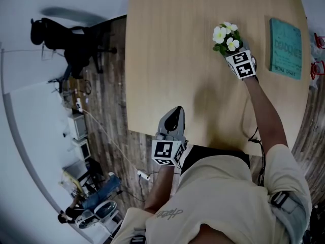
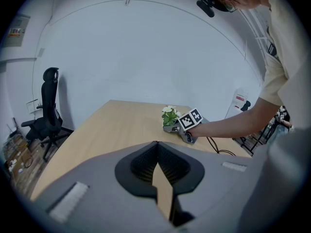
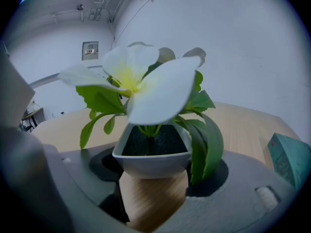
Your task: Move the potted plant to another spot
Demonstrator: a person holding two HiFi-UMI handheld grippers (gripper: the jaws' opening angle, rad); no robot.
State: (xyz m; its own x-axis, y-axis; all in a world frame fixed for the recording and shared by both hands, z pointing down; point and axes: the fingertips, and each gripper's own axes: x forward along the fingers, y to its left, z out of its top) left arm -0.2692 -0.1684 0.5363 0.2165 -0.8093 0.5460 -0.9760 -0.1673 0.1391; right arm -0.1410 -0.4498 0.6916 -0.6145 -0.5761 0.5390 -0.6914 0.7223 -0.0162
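Note:
The potted plant [image 1: 227, 37], with white flowers and green leaves in a small grey pot [image 3: 153, 157], stands on the far right part of the wooden table [image 1: 167, 60]. My right gripper [image 1: 228, 51] reaches it from the near side. In the right gripper view the pot sits between the two jaws of my right gripper [image 3: 153, 181], and its sides meet the pads. My left gripper [image 1: 175, 115] hovers over the table's near edge, shut and empty; its tips [image 2: 156, 147] meet. From there the plant [image 2: 169, 115] shows far across the table.
A teal book [image 1: 285, 47] lies right of the plant, near the table's right edge. A black cable [image 1: 251, 131] runs along the right arm. A black office chair [image 1: 66, 39] and boxes stand on the wood floor at the left.

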